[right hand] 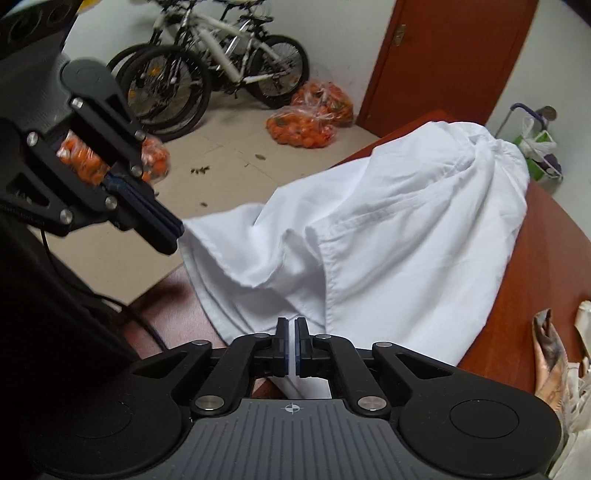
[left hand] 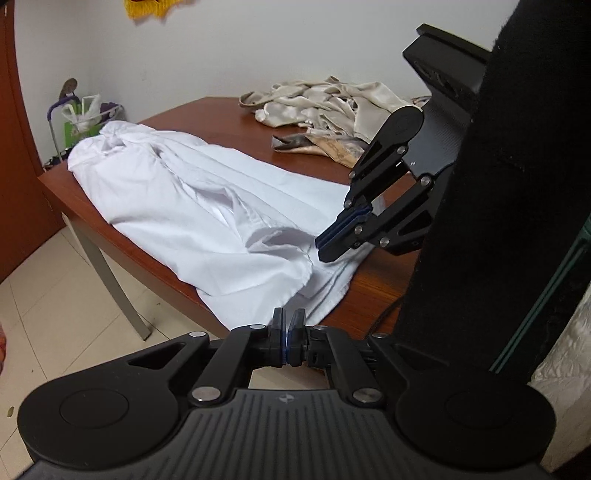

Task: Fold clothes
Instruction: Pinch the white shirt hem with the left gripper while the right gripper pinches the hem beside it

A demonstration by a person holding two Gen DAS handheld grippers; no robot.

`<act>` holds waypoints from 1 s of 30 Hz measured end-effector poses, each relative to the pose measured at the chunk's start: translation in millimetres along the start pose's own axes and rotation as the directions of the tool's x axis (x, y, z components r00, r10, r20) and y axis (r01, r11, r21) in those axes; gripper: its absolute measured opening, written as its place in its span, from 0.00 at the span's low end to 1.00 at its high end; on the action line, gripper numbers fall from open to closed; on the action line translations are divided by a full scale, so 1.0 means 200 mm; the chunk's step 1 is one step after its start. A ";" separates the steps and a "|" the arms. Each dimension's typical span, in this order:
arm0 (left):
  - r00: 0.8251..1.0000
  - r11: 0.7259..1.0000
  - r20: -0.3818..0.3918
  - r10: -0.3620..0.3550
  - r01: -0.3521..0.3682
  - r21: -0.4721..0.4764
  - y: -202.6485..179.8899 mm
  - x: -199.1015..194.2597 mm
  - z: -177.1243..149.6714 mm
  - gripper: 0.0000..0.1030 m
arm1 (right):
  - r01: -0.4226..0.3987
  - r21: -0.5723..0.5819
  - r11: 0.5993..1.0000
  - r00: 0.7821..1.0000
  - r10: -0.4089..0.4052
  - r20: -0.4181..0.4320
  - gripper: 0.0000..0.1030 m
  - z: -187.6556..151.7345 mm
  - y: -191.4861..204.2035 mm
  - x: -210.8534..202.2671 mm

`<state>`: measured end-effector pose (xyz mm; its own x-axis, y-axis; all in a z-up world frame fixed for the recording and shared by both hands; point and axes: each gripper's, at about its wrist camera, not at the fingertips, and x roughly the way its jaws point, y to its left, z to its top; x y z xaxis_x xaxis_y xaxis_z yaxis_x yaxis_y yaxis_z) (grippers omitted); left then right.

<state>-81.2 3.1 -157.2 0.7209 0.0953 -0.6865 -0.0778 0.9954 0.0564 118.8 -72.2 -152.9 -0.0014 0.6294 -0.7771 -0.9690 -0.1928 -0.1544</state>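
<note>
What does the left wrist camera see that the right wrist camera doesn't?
Only the left wrist view shows the yellow tassels on the wall and the whole beige clothes pile. Only the right wrist view shows the bicycles, bags of oranges and the door. Both show the white shirt on the table, with the left gripper and right gripper each shut on its edge.

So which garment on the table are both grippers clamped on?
The plain white cotton shirt, spread along the table's near edge; the shiny beige satin clothes lie crumpled, untouched, at the far end.
</note>
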 end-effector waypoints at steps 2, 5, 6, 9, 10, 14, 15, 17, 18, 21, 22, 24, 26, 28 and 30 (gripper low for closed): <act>1.000 1.000 0.010 0.021 -0.021 -0.010 0.00 -0.01 0.00 0.13 | 0.013 0.059 0.998 0.999 -0.015 0.037 0.23 0.04 -0.03 -0.04; 0.998 0.999 0.016 0.053 -0.053 -0.009 -0.01 -0.01 0.00 0.28 | 0.020 0.158 0.987 0.995 -0.036 0.097 0.42 0.10 -0.09 -0.05; 0.998 0.998 0.017 0.064 -0.064 -0.003 -0.01 -0.01 0.00 0.33 | 0.022 0.184 0.983 0.993 -0.042 0.108 0.43 0.12 -0.10 -0.05; 0.995 0.995 0.011 0.094 -0.095 0.021 -0.02 0.02 -0.01 0.36 | 0.045 0.245 0.968 0.991 -0.074 0.111 0.50 0.17 -0.10 0.02; 0.995 0.994 0.008 0.104 -0.104 0.029 -0.02 0.03 -0.01 0.36 | 0.054 0.263 0.963 0.991 -0.084 0.105 0.51 0.18 -0.11 0.05; 0.989 0.984 -0.004 0.148 -0.147 0.099 -0.04 0.10 -0.02 0.41 | 0.094 0.282 0.955 0.991 -0.118 0.069 0.49 0.21 -0.07 0.16; 0.986 0.979 -0.006 0.167 -0.165 0.121 -0.05 0.11 -0.03 0.41 | 0.113 0.278 0.954 0.989 -0.134 0.058 0.48 0.22 -0.06 0.18; 0.982 0.973 0.008 0.186 -0.186 0.137 -0.05 0.12 -0.03 0.30 | 0.147 0.273 0.951 0.986 -0.164 0.042 0.30 0.22 -0.04 0.20; 0.982 0.972 0.016 0.188 -0.189 0.138 -0.04 0.12 -0.03 0.18 | 0.157 0.273 0.949 0.984 -0.174 0.039 0.28 0.22 -0.04 0.19; 0.984 0.981 0.058 0.171 -0.176 0.083 -0.01 0.08 -0.01 0.04 | 0.178 0.275 0.945 0.979 -0.199 0.051 0.09 0.22 -0.05 0.14; 0.984 0.985 0.073 0.164 -0.167 0.045 0.01 0.06 0.00 0.04 | 0.178 0.276 0.945 0.977 -0.202 0.062 0.09 0.22 -0.06 0.11; 0.987 0.989 0.079 0.140 -0.136 -0.057 0.06 0.01 0.01 0.04 | 0.173 0.272 0.946 0.975 -0.204 0.089 0.08 0.23 -0.08 0.04; 0.992 0.984 0.063 0.107 -0.096 -0.153 0.11 -0.02 0.00 0.04 | 0.167 0.249 0.954 0.975 -0.197 0.101 0.08 0.24 -0.08 0.00; 0.996 0.965 0.031 0.079 -0.069 -0.253 0.16 -0.02 -0.03 0.04 | 0.150 0.221 0.964 0.979 -0.175 0.100 0.08 0.24 -0.09 -0.02; 0.999 0.934 -0.004 0.048 -0.046 -0.354 0.21 0.00 -0.07 0.04 | 0.134 0.180 0.975 0.986 -0.149 0.077 0.08 0.22 -0.06 0.01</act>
<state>-93.6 43.8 -165.7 0.7137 0.1426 -0.6858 -0.3496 0.9209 -0.1723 118.9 -35.0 -125.2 0.1243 0.7073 -0.6959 -0.9890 0.0315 -0.1447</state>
